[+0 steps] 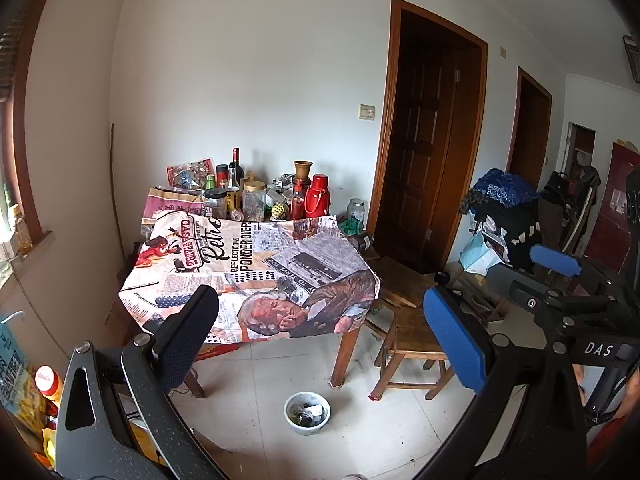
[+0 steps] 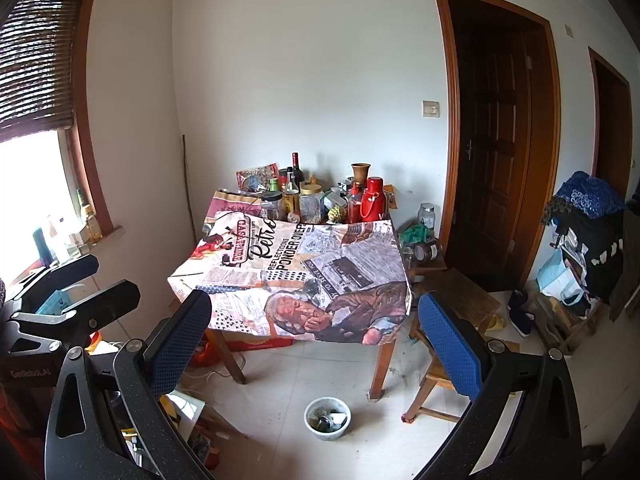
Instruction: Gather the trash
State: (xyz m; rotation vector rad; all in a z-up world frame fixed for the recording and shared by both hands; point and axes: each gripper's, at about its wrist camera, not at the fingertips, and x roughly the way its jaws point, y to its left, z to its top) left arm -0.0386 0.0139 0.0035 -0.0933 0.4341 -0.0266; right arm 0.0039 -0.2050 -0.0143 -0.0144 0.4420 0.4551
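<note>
Bowl [image 1: 307, 413] contents lower centre too small to ID. Tabletop [image 2: 288, 276] far end hidden behind jars [image 2: 311, 202]. Snack bag [image 1: 16, 380] cut off, left edge.

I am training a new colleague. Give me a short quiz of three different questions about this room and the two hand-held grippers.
1. True or false: the left hand-held gripper is shut on a piece of trash.
2. Where does the white bowl stand? A) on the table B) on the floor by a table leg C) on the wooden stool
3. Fill in: the red thermos stands at the ___ edge of the table, near the wall.

Key
1. False: both it and the right hand-held gripper are open and hold nothing.
2. B
3. far
</note>
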